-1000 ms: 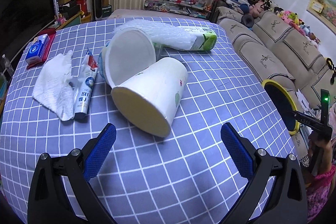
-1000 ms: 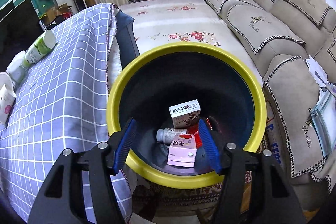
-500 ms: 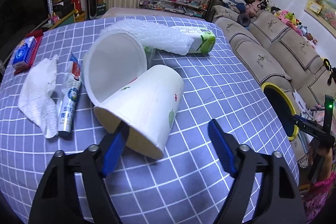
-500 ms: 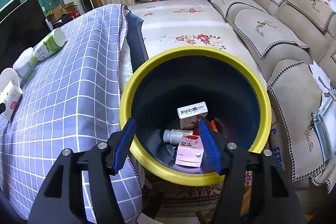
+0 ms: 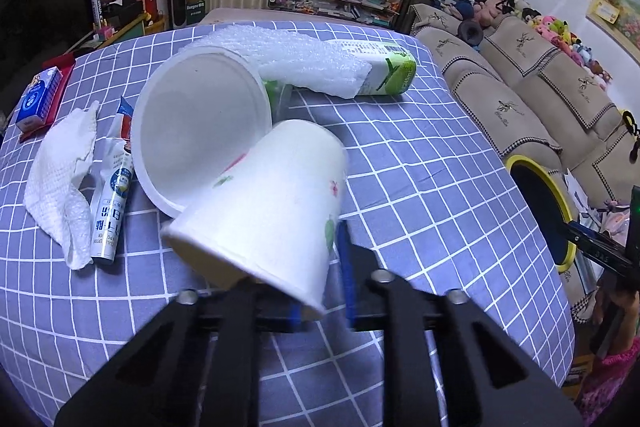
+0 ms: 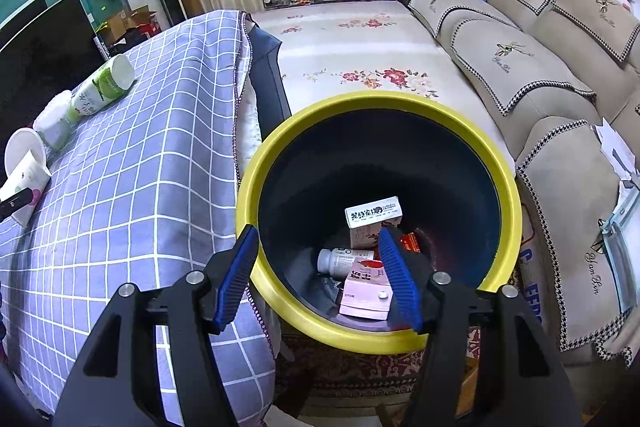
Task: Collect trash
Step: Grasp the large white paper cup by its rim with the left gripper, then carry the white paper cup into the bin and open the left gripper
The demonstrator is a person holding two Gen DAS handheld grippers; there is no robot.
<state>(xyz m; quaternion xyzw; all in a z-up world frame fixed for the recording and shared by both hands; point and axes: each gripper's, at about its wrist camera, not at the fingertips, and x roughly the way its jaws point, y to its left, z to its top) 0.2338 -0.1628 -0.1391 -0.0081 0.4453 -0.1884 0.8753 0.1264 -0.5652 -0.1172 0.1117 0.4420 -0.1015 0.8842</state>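
Observation:
My left gripper (image 5: 320, 291) is shut on the rim wall of a white paper cup (image 5: 272, 199) lying on its side on the checked tablecloth; one finger is inside the cup. A white bowl (image 5: 200, 119), bubble wrap (image 5: 288, 55), a green-white bottle (image 5: 384, 71), a tissue (image 5: 60, 163) and a tube (image 5: 112, 195) lie behind. My right gripper (image 6: 320, 279) is open and empty above the yellow-rimmed bin (image 6: 256, 195), which holds small boxes (image 6: 372, 219) and a bottle (image 6: 340, 261). The cup also shows in the right wrist view (image 6: 28, 183).
A blue tissue pack (image 5: 36, 99) on a red tray lies at the table's far left. A beige sofa (image 6: 540, 59) runs along the right. The bin (image 5: 560, 203) stands past the table's right edge, beside a floral mat (image 6: 360, 39).
My left gripper moved forward and closed on the paper cup's rim. My right gripper drew back slightly above the bin and stayed open.

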